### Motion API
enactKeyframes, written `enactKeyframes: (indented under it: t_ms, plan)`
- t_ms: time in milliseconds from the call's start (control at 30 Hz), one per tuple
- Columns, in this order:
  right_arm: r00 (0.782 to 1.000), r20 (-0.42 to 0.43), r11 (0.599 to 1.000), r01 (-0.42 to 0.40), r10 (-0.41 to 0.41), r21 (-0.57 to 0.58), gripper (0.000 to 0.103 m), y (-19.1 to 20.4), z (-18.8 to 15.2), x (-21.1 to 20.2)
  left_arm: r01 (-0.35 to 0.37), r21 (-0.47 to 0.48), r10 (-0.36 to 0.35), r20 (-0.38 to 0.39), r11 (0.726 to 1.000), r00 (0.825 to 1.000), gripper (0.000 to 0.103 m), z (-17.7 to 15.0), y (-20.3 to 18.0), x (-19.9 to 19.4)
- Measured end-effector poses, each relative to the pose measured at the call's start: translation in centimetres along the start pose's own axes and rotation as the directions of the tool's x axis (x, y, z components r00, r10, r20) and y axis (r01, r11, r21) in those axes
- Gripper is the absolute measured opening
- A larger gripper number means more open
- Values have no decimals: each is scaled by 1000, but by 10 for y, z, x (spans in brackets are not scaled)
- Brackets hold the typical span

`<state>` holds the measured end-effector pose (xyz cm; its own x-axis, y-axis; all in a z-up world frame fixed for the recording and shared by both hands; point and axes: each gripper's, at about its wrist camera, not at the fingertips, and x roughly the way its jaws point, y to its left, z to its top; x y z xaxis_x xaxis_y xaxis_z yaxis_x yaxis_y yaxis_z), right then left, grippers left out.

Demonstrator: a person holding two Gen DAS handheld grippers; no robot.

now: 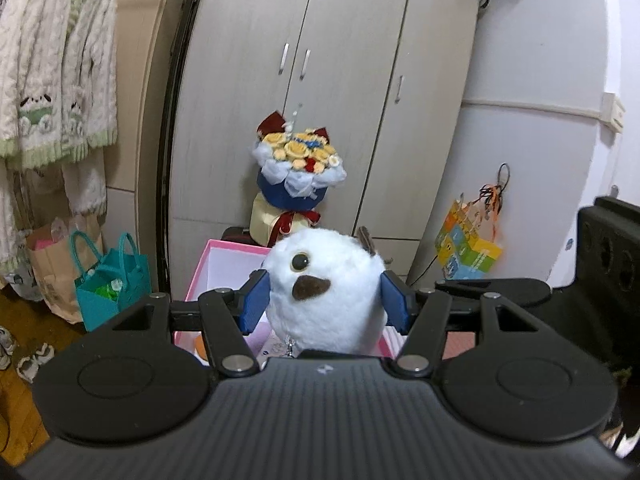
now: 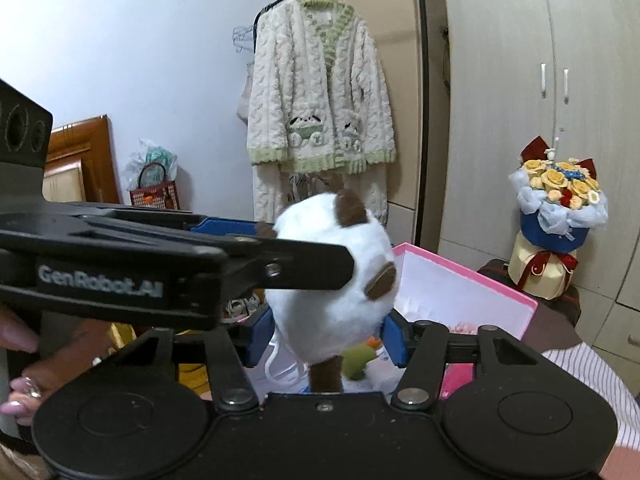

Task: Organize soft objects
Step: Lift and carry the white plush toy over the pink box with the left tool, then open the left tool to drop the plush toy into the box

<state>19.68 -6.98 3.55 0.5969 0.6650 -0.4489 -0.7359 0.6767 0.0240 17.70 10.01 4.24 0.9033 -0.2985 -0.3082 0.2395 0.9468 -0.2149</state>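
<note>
Where left gripper [image 2: 256,248] clamps plush [image 2: 332,280], casing reads "GenRobot.AI".

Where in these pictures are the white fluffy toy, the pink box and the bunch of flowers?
white plush toy [image 1: 320,292], left wrist view, on its face between eye and brown nose.
pink box [image 2: 472,276], right wrist view, on its far pink rim.
flower bouquet [image 1: 298,150], left wrist view, on the yellow blooms.
</note>
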Motion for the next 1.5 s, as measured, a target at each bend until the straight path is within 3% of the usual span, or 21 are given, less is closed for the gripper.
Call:
enactKeyframes:
  t_ms: [400, 733, 833, 1067, 1500]
  plan:
    - [985, -167, 999, -43, 42, -4, 65, -42, 8, 79, -45, -86, 34, -124, 995, 992, 58, -2, 38, 71]
    - [980, -198, 1000, 16, -15, 3, 71, -63, 5, 110, -59, -106, 44, -144, 993, 989, 57, -5, 50, 95]
    - [983, -180, 999, 43, -43, -2, 75, -64, 0, 103, -124, -43, 120, -92, 991, 989, 58, -8, 45, 81]
    - [993, -100, 997, 62, -57, 50, 76, -57, -15, 57, -147, -39, 146, -37, 988, 989, 59, -14, 46, 36]
    - [992, 6, 989, 124, -125, 82, 79, -27, -34, -29, -101, 38, 101, -7, 994, 995, 62, -19, 0, -26]
